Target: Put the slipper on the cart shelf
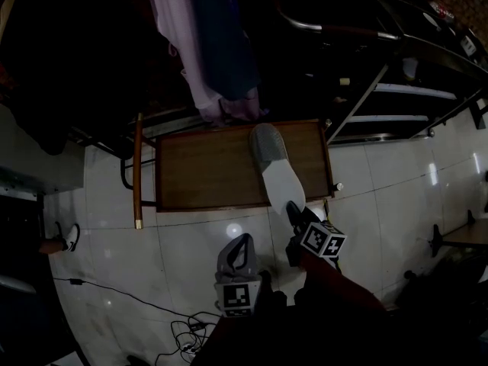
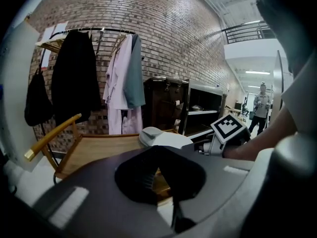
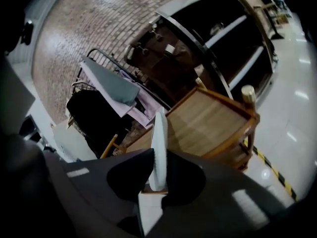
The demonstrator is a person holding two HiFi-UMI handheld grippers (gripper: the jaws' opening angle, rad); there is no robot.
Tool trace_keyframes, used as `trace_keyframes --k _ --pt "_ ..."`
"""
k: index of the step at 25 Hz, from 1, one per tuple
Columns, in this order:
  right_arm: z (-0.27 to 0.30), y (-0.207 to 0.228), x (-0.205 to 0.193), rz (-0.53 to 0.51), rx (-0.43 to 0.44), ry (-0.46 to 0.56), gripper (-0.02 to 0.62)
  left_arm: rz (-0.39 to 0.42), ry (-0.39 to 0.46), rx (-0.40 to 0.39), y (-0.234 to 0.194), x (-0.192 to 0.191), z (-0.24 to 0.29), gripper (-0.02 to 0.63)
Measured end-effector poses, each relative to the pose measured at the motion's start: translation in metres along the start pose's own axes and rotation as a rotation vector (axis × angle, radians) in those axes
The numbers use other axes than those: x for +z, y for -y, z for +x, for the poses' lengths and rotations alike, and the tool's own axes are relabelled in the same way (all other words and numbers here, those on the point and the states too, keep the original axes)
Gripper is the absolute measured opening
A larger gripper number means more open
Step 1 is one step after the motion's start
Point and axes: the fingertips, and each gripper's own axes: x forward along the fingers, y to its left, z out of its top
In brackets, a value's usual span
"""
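Observation:
A white slipper with a grey toe [image 1: 276,175] lies lengthwise over the right part of the wooden cart shelf [image 1: 206,170], its heel sticking out past the near edge. My right gripper [image 1: 296,213] is shut on that heel. In the right gripper view the slipper [image 3: 159,143] stands edge-on between the jaws of the right gripper [image 3: 157,175], above the cart shelf [image 3: 208,123]. My left gripper [image 1: 242,240] hangs over the floor tiles, to the left of the right one, tips together and holding nothing. From the left gripper [image 2: 159,180] I see the slipper [image 2: 161,138] on the cart shelf [image 2: 99,145].
A yellow handle [image 1: 138,170] runs along the cart's left side. Behind the cart hang coats and shirts [image 1: 206,44]; metal shelving [image 1: 396,90] stands at the right. Cables [image 1: 183,326] lie on the floor near me. A shoe [image 1: 70,237] shows at far left.

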Motion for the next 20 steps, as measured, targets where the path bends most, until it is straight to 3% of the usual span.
trace_keyframes --k 10,14,20 --pt "-0.061 -0.059 0.088 -0.497 -0.006 0.249 0.054 0.020 0.059 -0.005 -0.005 0.029 0.016 0.017" --pt "-0.092 -0.080 0.126 -0.606 -0.019 0.365 0.054 -0.006 0.109 0.013 -0.001 0.061 0.019 0.017" --pt "-0.133 -0.118 0.181 -0.717 0.020 0.504 0.055 0.018 0.202 0.039 0.004 0.104 0.030 0.017"
